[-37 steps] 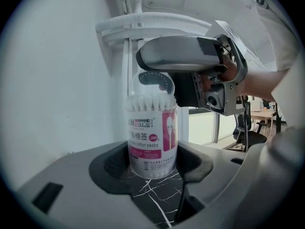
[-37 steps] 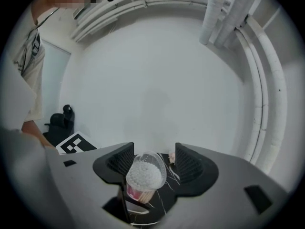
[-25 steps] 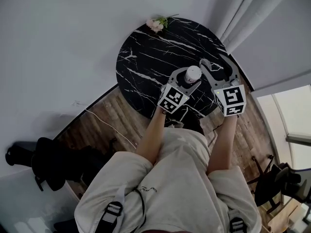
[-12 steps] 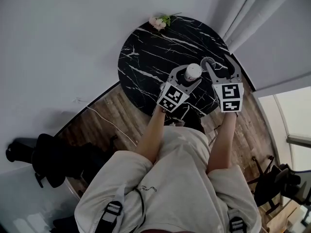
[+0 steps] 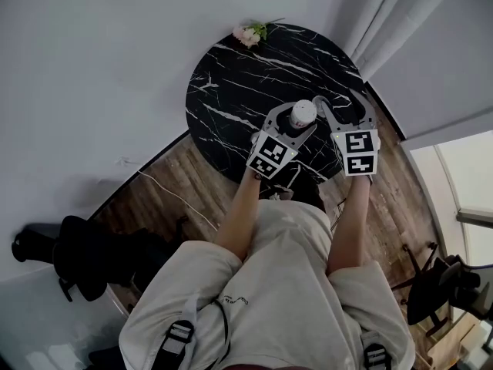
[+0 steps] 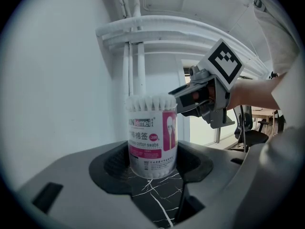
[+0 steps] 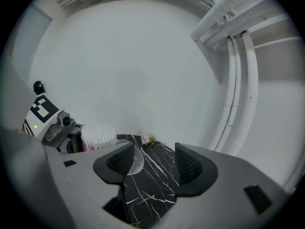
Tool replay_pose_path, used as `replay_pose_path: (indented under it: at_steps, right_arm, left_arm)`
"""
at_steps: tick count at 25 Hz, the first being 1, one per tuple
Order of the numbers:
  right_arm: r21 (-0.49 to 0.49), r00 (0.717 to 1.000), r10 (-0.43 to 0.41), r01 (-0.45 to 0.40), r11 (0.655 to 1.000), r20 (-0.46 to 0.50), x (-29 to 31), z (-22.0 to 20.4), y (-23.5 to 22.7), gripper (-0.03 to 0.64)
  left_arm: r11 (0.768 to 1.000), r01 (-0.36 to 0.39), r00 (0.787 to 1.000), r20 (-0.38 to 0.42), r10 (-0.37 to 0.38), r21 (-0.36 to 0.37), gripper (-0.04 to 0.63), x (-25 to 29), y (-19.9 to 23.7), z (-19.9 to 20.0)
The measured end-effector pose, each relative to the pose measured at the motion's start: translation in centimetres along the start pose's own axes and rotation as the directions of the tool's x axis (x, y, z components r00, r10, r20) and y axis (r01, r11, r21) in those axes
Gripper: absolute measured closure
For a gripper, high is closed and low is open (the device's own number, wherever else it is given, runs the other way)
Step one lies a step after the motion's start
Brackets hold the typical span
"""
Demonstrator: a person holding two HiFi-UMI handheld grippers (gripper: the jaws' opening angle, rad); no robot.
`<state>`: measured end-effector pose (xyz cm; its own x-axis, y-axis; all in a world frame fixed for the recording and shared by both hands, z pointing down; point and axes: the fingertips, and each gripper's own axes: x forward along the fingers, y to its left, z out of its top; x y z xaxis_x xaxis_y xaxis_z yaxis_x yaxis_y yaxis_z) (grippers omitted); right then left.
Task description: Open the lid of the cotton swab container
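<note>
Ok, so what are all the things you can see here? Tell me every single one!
table: one, round, black with white veins, in front of the person
cotton swab container: one, clear with a pink label, near edge of the table, white swab tips bare at the top
lid: one, clear, flat on the table beside the container
flower: one small sprig, pink and green, far edge of the table
curtain: one, white, to the right behind the table
floor: brown wood, under the table
left gripper: one, grey, jaws closed on the container
right gripper: one, grey, jaws apart and empty, right of the container
person's shorts: one pair, beige, bottom of the head view
</note>
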<state>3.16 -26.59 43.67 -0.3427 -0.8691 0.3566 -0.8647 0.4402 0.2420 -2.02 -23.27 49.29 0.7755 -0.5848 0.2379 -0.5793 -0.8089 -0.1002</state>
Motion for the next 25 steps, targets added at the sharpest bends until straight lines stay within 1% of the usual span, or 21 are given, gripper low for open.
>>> replay_pose_path:
  at_steps: [4, 7, 10, 15, 19, 25]
  right_arm:
    - [0.029, 1.000, 0.022, -0.022, 0.999, 0.000, 0.2, -0.2, 0.4, 0.327]
    - [0.028, 1.000, 0.011, -0.011, 1.000, 0.002, 0.1, -0.3, 0.2, 0.327]
    - [0.052, 0.999, 0.011, -0.012, 0.999, 0.033, -0.2, 0.3, 0.1, 0.327]
    - [0.105, 0.993, 0.068, -0.078, 0.991, 0.097, -0.3, 2.0, 0.8, 0.327]
    - [0.159, 0.985, 0.104, -0.125, 0.979, 0.137, 0.1, 2.5, 1.3, 0.327]
    - [0.277, 0.979, 0.109, -0.154, 0.949, 0.173, 0.0, 1.4, 0.6, 0.327]
  left_arm:
    - [1.000, 0.001, 1.000, -0.007, -0.001, 0.000, 0.328, 0.1, 0.0, -0.4]
    - [1.000, 0.001, 1.000, -0.009, -0.001, 0.001, 0.328, 0.2, -0.1, -0.5]
    - [1.000, -0.009, 1.000, -0.016, 0.009, -0.011, 0.328, 0.2, 0.2, -1.1]
    - [0.998, -0.057, 0.998, -0.033, 0.056, -0.023, 0.328, 0.3, 1.5, -1.2]
    - [0.993, -0.116, 0.993, -0.033, 0.114, -0.037, 0.328, -0.3, 3.4, -1.1]
    - [0.977, -0.194, 0.981, -0.008, 0.194, -0.083, 0.328, -1.0, 5.1, -0.7]
